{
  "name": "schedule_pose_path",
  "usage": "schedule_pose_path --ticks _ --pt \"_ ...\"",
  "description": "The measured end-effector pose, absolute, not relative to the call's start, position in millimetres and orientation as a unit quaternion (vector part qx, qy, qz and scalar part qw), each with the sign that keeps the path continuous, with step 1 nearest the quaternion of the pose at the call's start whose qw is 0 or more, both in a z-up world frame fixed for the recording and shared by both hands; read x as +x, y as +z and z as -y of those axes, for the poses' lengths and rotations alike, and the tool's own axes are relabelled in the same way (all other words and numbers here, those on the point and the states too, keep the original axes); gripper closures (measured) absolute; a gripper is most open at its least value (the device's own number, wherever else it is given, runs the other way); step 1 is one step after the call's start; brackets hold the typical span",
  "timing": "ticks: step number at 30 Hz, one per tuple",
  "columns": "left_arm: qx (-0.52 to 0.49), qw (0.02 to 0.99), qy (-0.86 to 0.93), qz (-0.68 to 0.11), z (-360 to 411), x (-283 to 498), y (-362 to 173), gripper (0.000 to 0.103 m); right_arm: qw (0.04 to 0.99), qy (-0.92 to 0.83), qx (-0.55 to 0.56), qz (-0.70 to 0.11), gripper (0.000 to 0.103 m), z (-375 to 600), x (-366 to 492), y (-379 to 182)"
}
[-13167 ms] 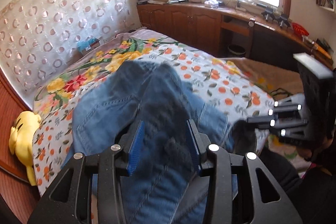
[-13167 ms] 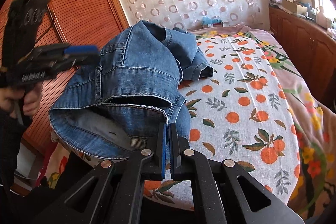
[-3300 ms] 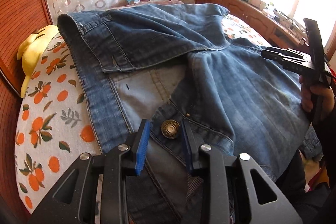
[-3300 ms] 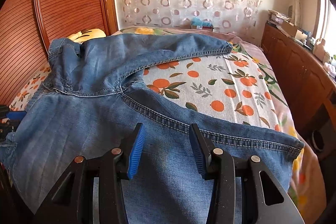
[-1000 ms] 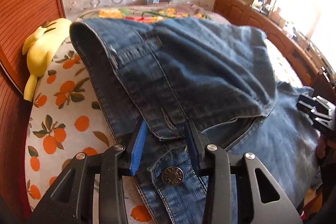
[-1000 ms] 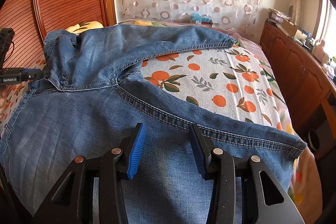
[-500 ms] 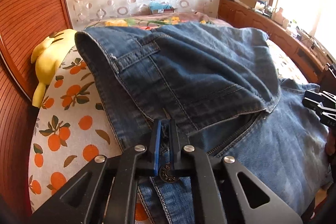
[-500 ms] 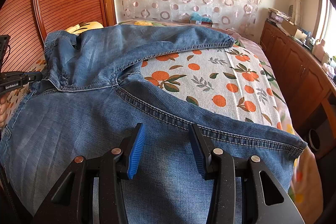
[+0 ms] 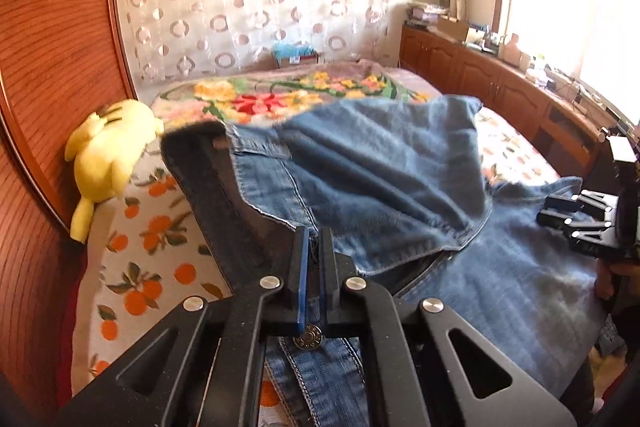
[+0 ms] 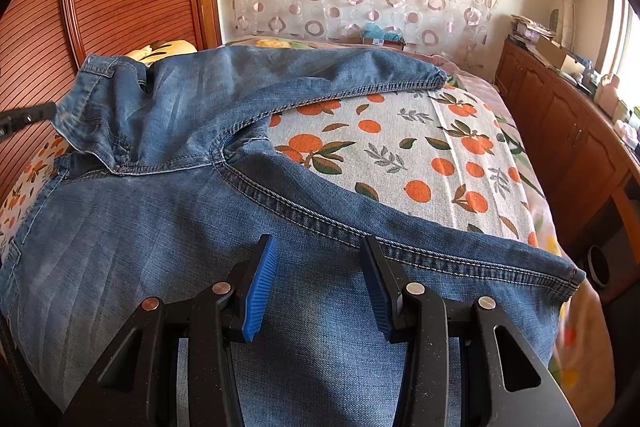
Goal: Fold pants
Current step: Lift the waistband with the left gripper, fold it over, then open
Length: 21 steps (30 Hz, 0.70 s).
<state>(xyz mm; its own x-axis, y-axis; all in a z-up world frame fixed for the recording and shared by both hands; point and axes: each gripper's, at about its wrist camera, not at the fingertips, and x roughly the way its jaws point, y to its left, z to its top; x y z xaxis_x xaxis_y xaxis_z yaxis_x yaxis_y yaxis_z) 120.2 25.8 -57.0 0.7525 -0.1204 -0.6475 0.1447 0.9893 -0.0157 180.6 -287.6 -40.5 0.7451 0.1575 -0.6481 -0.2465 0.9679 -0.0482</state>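
Two grippers angle down over the bed (image 10: pixel 420 147): left gripper (image 9: pixel 314 259) pinches the jeans (image 10: pixel 160 227) waistband at the near edge, lifting it; right gripper (image 10: pixel 316 283) hovers, jaws spread, above a leg.

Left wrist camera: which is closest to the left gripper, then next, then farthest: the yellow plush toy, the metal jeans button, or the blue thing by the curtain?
1. Metal jeans button, right beneath the left gripper.
2. Yellow plush toy, left, against the wooden headboard.
3. Blue thing, far back by the curtain.
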Motion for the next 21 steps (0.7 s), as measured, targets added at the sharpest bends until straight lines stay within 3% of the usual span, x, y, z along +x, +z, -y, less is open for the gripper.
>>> schedule_pose_path --ticks 7,16,21 --pt "0.001 0.945 -0.076 -0.317 -38.1 90.7 -30.4 0.099 0.932 0.109 -0.063 -0.34 0.058 288.3 181.4 -40.1" --pt "0.007 0.922 -0.063 -0.382 -36.5 85.1 -79.8 0.098 0.932 0.107 -0.061 -0.342 0.058 290.5 182.6 -40.3" --pt "-0.014 0.92 -0.063 -0.387 -42.1 84.8 -81.3 0.098 0.931 0.107 -0.063 -0.343 0.058 289.6 183.1 -40.3"
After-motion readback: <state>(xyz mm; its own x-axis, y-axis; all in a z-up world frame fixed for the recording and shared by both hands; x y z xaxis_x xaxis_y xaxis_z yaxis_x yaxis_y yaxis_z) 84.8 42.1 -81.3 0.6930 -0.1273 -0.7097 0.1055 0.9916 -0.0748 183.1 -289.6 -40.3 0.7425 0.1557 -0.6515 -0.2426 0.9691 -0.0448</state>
